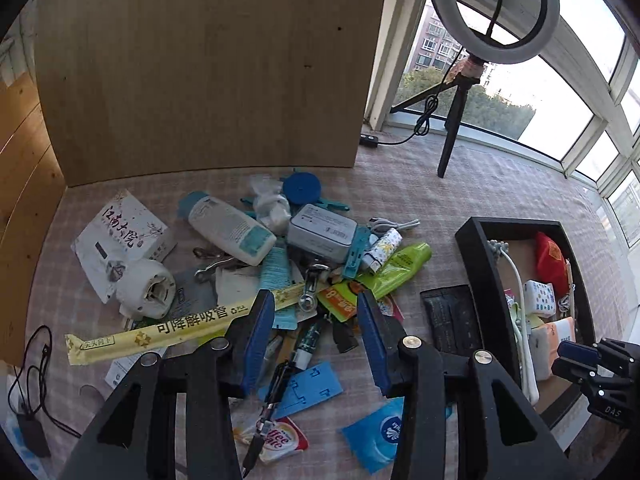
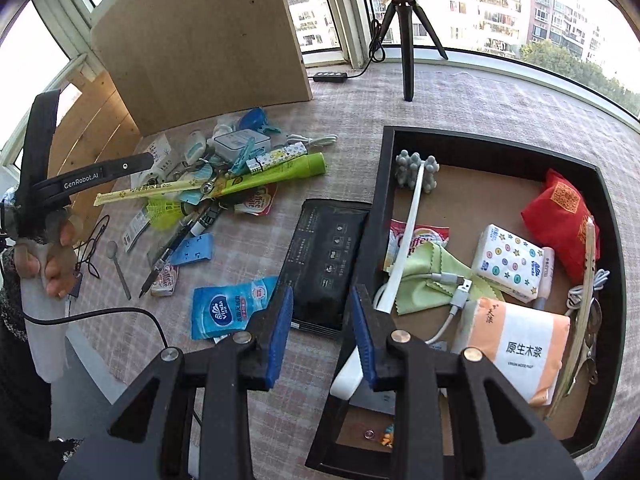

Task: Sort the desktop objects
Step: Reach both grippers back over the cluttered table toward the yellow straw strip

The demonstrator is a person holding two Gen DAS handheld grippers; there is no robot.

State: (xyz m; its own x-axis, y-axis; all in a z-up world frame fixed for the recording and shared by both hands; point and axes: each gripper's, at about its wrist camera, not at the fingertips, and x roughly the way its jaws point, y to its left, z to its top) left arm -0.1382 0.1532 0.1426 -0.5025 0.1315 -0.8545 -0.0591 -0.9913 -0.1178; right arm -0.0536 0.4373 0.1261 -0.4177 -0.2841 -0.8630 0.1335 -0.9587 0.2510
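Note:
A pile of desk clutter lies on the checked cloth: a white lotion bottle [image 1: 230, 228], a grey tin [image 1: 322, 232], a green tube [image 1: 400, 268], a long yellow straw wrapper [image 1: 180, 326] and a pen [image 1: 276, 384]. My left gripper [image 1: 316, 300] hangs open just above this pile with nothing between its pads. My right gripper [image 2: 322, 294] is open too, over the left wall of the black tray [image 2: 378, 208] and gripping nothing. A black pouch [image 2: 328, 256] lies flat against that wall. The tray holds a white massager [image 2: 408, 220], tissue packs [image 2: 508, 264], a green cloth [image 2: 424, 280] and a red pouch [image 2: 560, 224].
A blue tissue pack [image 2: 228, 308] and a creamer packet [image 1: 276, 440] lie near the front edge. A wooden board [image 1: 200, 64] stands behind the pile. A ring light on a tripod [image 1: 452, 128] stands at the back by the window. A black cord [image 1: 36, 360] trails at the left.

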